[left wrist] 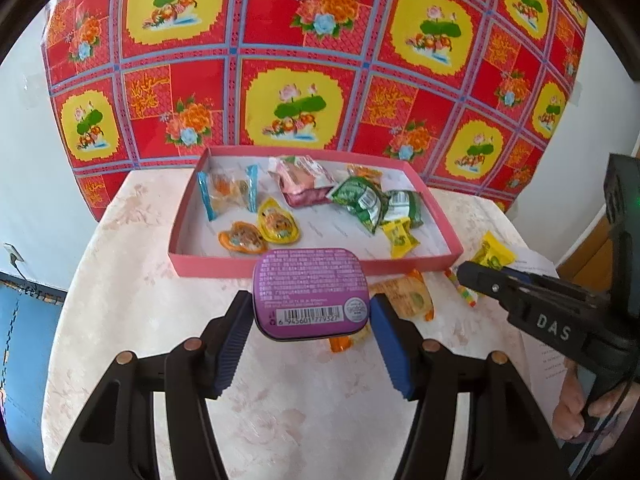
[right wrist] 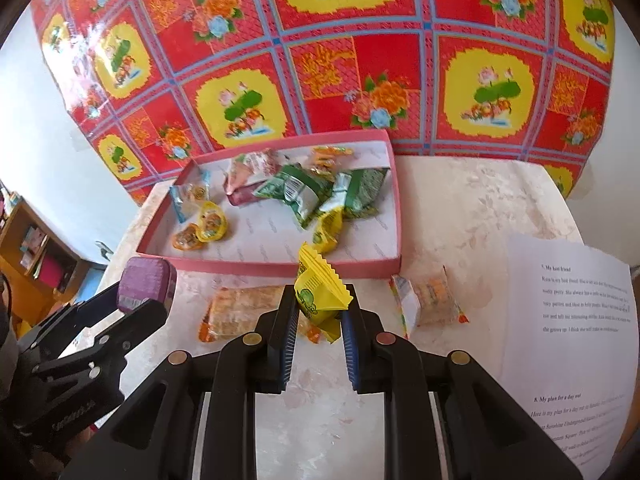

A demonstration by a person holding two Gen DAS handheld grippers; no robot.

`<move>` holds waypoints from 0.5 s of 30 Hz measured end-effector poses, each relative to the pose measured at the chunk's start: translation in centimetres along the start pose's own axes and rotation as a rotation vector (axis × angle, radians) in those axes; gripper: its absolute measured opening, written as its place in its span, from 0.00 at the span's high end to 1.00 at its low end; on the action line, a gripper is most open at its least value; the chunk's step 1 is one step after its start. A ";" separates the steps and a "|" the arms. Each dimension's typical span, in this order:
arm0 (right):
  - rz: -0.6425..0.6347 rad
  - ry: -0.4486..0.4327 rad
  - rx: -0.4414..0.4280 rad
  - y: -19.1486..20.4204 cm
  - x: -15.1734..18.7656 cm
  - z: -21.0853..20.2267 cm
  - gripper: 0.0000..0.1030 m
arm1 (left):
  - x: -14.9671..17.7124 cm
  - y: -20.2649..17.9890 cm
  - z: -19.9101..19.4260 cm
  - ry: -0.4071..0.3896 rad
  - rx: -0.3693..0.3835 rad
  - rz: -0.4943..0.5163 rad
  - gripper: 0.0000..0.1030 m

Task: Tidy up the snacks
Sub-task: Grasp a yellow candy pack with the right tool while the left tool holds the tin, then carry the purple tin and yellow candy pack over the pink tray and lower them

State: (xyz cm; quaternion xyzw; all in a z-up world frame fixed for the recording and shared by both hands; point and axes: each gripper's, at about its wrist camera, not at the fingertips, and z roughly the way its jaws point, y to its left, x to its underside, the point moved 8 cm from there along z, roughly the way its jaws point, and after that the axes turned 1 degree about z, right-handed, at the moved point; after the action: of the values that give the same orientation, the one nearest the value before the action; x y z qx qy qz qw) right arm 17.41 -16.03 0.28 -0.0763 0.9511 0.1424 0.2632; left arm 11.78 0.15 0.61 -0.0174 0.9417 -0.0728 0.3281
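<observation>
Pink box (left wrist: 208, 266) holds wrapped snacks (left wrist: 360, 200); left gripper (left wrist: 312, 312) grips purple tin (left wrist: 310, 288), right gripper (right wrist: 320, 308) yellow candy (right wrist: 316, 288)

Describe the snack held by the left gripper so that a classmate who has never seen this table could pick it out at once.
Find the pink tray on the pale table. Just in front of its near wall, the left gripper clamps a small tin. It is the only purple, hard, rounded box with a barcode; everything around it is a soft wrapper.

My right gripper (right wrist: 320, 312) pinches yellow candy (right wrist: 318, 294) above table (right wrist: 460, 200), near front edge of pink tray (right wrist: 280, 266); left gripper (right wrist: 146, 300) clamps purple tin (right wrist: 146, 284).
</observation>
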 end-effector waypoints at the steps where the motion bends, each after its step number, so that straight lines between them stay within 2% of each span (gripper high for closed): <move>1: -0.001 -0.001 -0.002 0.1 -0.1 0.0 0.79 | -0.2 0.1 0.0 -0.003 -0.002 -0.002 0.39; 15: 0.000 -0.008 -0.019 0.4 -2.3 0.8 0.79 | -3.3 1.3 1.2 -0.022 -0.033 -0.002 0.39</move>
State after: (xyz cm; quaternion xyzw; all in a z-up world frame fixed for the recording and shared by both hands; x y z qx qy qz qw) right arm 19.66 -15.19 0.88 -0.0782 0.9487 0.1515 0.2664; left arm 15.11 1.52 1.50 -0.0244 0.9391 -0.0574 0.3378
